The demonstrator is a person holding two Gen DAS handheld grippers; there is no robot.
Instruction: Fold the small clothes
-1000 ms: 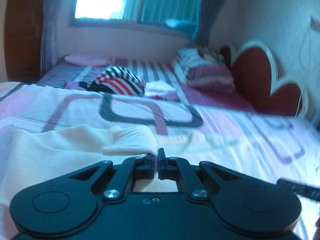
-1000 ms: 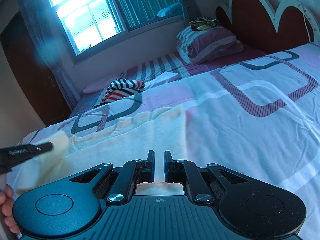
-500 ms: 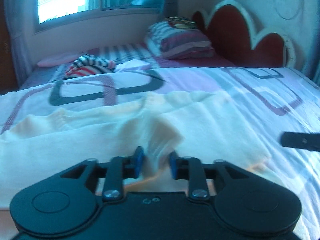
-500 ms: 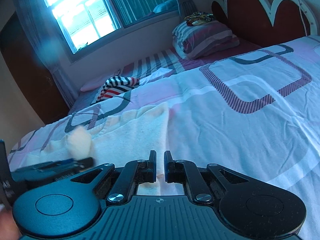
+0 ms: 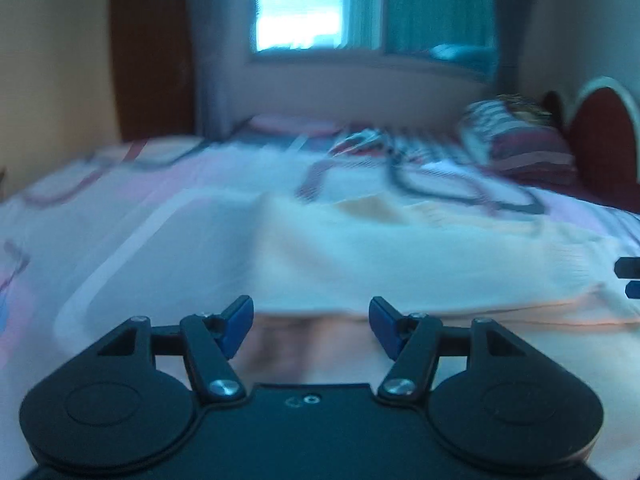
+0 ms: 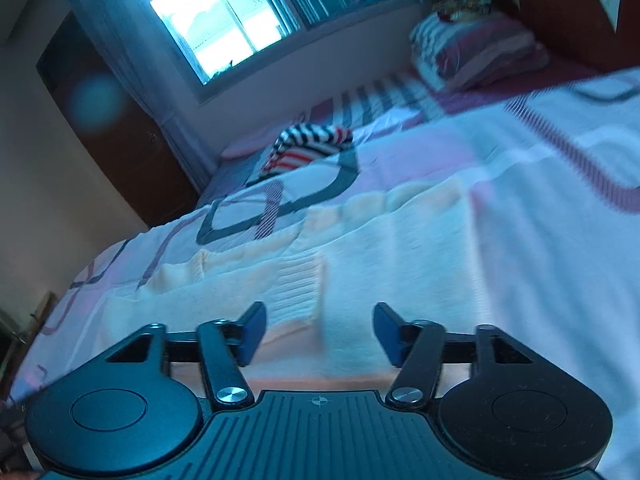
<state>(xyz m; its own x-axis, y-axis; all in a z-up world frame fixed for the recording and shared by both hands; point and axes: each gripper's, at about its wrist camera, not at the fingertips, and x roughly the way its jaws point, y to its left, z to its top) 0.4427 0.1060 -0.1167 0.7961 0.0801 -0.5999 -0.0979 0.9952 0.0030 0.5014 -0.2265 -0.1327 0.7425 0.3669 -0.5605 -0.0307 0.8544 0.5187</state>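
A cream knitted garment lies spread on the bed, seen in the right wrist view as well, with a ribbed cuff folded over it. My left gripper hovers at the garment's near edge, its jaws opening with nothing between the blue pads. My right gripper stands over the garment's near right part, its jaws opening too, the cloth lying below them untouched. The right gripper's fingertips poke in at the right edge of the left wrist view.
A bedspread with pink and grey square patterns covers the bed. A striped red, white and dark garment lies farther back. Striped pillows rest by the red headboard. A window and dark door stand beyond.
Both grippers have gone from shut to open. The left one let go of the cream cuff and swung left along the garment's edge. The right one dropped its hold and shifted slightly.
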